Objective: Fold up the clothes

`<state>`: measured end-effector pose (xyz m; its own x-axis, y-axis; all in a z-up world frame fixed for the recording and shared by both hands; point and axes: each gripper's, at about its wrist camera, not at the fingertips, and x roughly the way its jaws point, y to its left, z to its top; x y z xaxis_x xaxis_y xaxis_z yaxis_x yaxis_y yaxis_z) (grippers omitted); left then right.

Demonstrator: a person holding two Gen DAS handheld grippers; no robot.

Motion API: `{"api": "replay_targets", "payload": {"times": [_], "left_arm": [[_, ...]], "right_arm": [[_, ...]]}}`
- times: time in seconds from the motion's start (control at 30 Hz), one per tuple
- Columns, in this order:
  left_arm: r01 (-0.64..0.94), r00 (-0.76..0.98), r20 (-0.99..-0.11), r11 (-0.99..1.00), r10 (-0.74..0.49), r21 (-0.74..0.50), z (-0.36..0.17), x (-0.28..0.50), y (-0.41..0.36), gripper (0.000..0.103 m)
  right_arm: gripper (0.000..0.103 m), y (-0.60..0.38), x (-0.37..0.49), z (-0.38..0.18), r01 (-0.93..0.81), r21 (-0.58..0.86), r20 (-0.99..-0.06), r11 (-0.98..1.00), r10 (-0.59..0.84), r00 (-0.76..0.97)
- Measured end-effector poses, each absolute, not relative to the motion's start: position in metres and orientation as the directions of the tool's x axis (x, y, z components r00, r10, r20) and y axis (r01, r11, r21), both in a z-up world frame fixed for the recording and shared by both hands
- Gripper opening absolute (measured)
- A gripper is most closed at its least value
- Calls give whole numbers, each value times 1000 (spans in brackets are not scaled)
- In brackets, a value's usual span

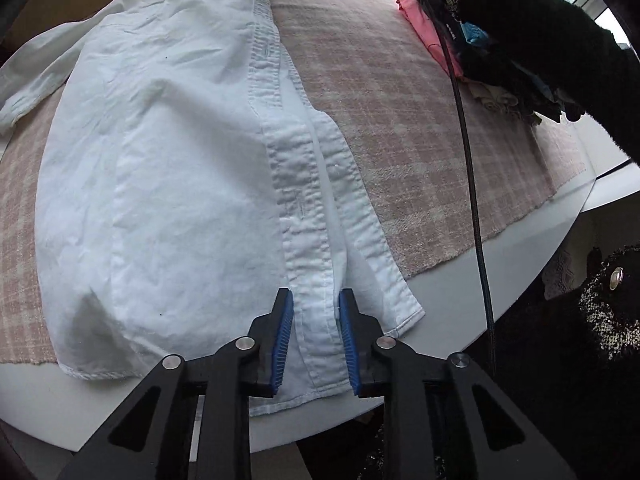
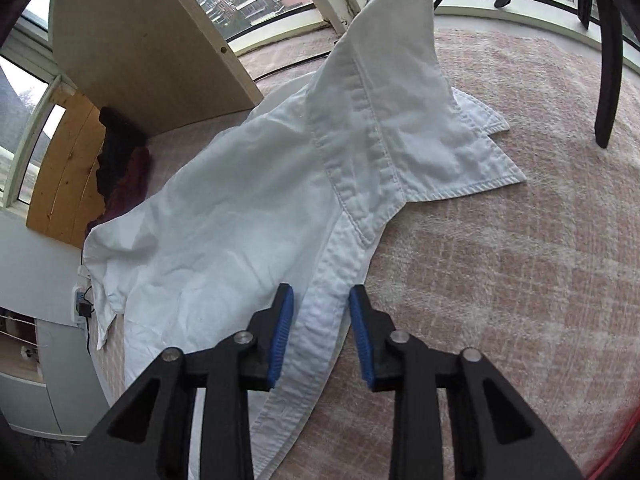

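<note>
White shirt (image 1: 168, 168) btwn both open hand-held grippers.

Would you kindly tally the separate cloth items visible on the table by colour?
White: 1, the white shirt, whose button placket sits between both open grippers, left gripper and right gripper.
Pink: 2, the pink checked mat and the pink garment.
Cream: 1, the cream cloth.
Total: 4

bare cloth (image 1: 400, 100) right, clothes pile (image 1: 500, 80) beyond
</note>
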<state>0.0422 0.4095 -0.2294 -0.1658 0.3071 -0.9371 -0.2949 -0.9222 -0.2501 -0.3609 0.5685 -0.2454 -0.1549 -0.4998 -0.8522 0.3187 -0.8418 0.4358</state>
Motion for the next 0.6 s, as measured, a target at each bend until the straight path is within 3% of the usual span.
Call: {"api": "replay_targets", "payload": {"times": [0.1, 0.47, 0.6], "left_arm": [[-270, -169, -927, -921, 334, -282, -224, 44, 398, 4], [-213, -292, -892, -933, 346, -292, -162, 51, 351, 3], [-301, -269, -882, -904, 386, -304, -171, 38, 380, 3]], "right_arm": [[5, 566, -355, -232, 364, 414, -845, -834, -500, -187], [3, 540, -356, -175, 497, 189, -865, -847, -383, -324], [3, 529, -364, -166, 512, 124, -861, -850, -348, -370]]}}
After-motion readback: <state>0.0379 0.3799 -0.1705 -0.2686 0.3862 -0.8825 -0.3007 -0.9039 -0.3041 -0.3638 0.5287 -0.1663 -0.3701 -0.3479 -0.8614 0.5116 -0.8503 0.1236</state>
